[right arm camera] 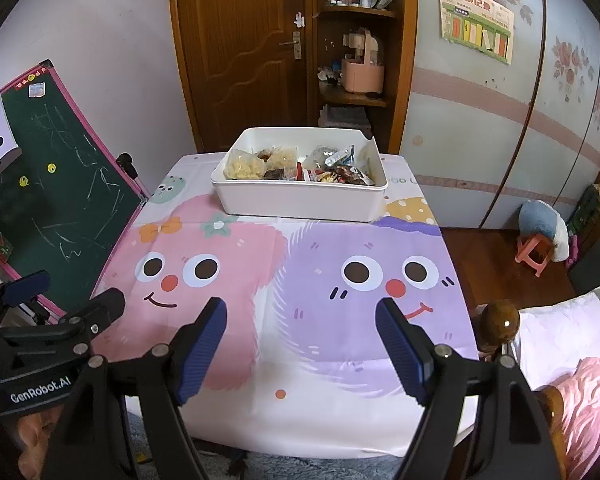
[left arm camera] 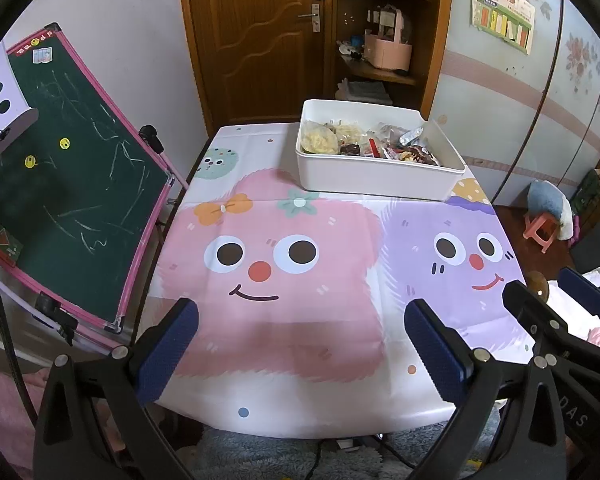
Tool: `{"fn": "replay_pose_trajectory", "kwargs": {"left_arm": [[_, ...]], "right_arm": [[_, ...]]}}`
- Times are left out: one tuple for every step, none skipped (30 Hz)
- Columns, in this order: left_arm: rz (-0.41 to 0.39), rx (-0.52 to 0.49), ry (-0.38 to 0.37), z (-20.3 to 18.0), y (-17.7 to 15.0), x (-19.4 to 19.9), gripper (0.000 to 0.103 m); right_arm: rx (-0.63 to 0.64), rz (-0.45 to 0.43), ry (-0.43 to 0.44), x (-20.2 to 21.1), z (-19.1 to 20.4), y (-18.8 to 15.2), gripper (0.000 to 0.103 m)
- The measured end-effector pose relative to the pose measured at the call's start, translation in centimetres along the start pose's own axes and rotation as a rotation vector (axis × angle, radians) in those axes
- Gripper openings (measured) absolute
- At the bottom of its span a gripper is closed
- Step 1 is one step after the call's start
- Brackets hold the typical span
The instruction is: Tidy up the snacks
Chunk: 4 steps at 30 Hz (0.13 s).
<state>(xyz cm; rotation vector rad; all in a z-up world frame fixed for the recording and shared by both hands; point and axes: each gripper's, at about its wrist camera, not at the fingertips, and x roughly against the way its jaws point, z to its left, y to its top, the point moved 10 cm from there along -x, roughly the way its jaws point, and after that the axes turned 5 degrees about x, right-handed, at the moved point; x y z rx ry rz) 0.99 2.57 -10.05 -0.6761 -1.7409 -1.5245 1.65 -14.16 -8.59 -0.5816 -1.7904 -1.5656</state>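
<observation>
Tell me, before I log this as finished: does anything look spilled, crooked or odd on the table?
Nothing stands out. The snacks all sit inside the white bin, none on the tablecloth. Left gripper and right gripper are open and empty.

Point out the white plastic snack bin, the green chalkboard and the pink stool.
White rectangular plastic snack bin [right arm camera: 300, 202]: right wrist view, bare front wall.
Green pink-framed chalkboard [left arm camera: 76, 200]: left wrist view, board face.
Small pink plastic stool [right arm camera: 534, 249]: right wrist view, seat.

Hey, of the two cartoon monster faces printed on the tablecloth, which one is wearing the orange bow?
The pink monster face, on the left of the tablecloth. An orange bow sits above its eyes; the purple monster face has none.
</observation>
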Motion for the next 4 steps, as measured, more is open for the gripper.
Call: {"fn": "replay_pose_trajectory", "kwargs": {"left_arm": [[0.001, -0.001, 0.000, 0.04, -0.01, -0.09, 0.102], [0.002, -0.001, 0.000, 0.03, -0.07, -0.10, 0.102], [0.001, 0.000, 0.001, 0.02, -0.03, -0.08, 0.102], [0.002, 0.000, 0.002, 0.02, -0.03, -0.08, 0.102]], "right_arm": [[-0.001, 0.002, 0.000, -0.02, 0.06, -0.14, 0.077], [-0.003, 0.003, 0.000, -0.07, 0.05, -0.25, 0.077], [-0.004, 0.005, 0.000, -0.17, 0.04, -0.29, 0.077], [-0.004, 0.005, 0.000, -0.18, 0.05, -0.32, 0.077]]}}
